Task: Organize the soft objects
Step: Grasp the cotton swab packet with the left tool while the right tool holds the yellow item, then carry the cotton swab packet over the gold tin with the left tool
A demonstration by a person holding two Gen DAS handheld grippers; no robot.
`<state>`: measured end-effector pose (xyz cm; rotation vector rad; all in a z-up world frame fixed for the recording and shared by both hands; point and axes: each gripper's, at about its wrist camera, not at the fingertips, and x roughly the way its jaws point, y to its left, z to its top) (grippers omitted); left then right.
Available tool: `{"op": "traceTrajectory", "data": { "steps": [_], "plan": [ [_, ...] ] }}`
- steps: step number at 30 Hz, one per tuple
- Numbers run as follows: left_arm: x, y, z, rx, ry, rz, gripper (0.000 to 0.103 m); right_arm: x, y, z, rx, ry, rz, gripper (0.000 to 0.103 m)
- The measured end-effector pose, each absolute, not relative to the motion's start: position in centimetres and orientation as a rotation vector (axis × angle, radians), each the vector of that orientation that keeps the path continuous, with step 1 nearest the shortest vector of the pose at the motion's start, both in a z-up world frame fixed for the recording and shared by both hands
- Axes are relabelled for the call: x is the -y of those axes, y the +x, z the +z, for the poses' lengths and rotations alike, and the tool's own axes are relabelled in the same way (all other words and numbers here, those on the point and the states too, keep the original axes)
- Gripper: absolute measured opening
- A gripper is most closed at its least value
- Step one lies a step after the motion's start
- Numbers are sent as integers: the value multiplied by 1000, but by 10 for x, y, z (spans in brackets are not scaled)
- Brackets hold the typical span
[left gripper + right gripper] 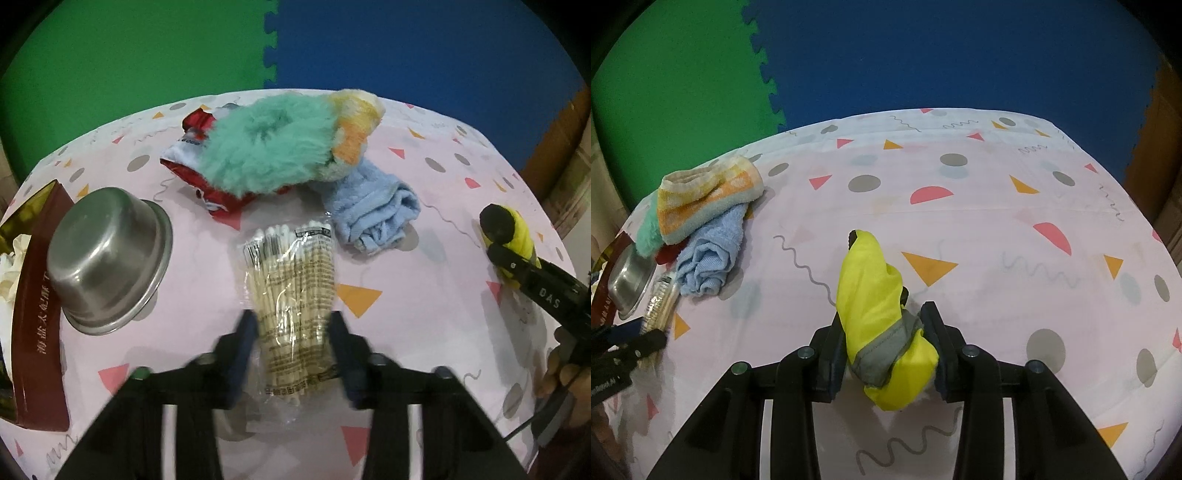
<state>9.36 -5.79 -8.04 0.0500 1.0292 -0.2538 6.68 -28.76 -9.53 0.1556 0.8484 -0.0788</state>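
My left gripper (293,325) straddles a clear bag of cotton swabs (295,291) lying on the table; its jaws stand on either side of the bag, apparently not pressing it. Beyond lie a teal fluffy cloth (266,147), an orange-yellow towel (356,118), a blue towel (373,210) and a red-white pouch (192,147). My right gripper (886,325) is shut on a yellow cloth bundle (875,295) with a grey band, low over the table. That bundle also shows in the left wrist view (513,236).
An upturned steel bowl (107,258) and a dark red tissue box (33,306) sit at the left. The table has a pink patterned cloth (997,221). Green and blue foam mats lie behind.
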Motion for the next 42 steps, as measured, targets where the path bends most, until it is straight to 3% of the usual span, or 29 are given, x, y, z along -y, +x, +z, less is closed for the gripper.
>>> {"op": "traceTrajectory", "data": {
  "steps": [9, 29, 42],
  "plan": [
    [50, 83, -70, -1031, 67, -282, 24, 287, 67, -96, -849, 155, -79, 38],
    [8, 40, -31, -982, 131, -276, 24, 285, 68, -97, -853, 139, -82, 40],
    [-60, 44, 7, -924, 75, -133, 24, 285, 68, -97, -854, 137, -84, 40]
  ]
}}
